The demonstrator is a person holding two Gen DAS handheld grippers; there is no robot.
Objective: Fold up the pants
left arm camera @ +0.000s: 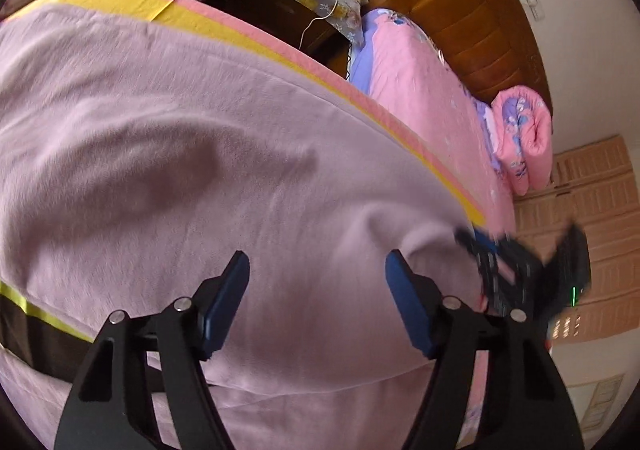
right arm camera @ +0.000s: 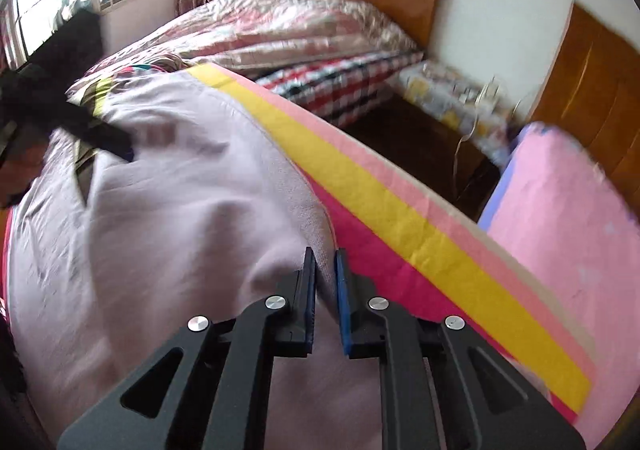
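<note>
**Ana:** Bedroom walls are showing pale behind a carved wooden headboard [left arm camera: 480,10], and a striped bed cover [right arm camera: 400,218] in yellow, salmon and magenta is lying under everything. Where are the pants sitting against that yellow stripe?

**Ben:** The pants [left arm camera: 200,170] are spreading soft, fuzzy and mauve on the near side of the yellow stripe, rumpling into rounded folds. In the right wrist view their edge is running just beside the magenta band.

**Ana:** What is the right gripper doing?

**Ben:** The right gripper [right arm camera: 325,262] is pinching that raised edge of the pants; its blue pads are nearly meeting with a ridge of cloth between them.

**Ana:** And the other one?

**Ben:** The left gripper [left arm camera: 316,270] is standing with its fingers well apart over the pants, well on the near side of the stripe. Nothing is being pressed between the flat blue pads, though the cloth is lying below them.

**Ana:** Anything hard to read?

**Ben:** Motion is blurring a lot. In the left wrist view the right gripper is appearing only as a smeared black shape past the stripe's near end. Beyond the stripe, a pink floral quilt [left arm camera: 520,138] is lying rolled, a checked blanket [right arm camera: 340,86] is getting cut off, and a dark nightstand [left arm camera: 272,6] with a white cable is sitting partly hidden.
</note>
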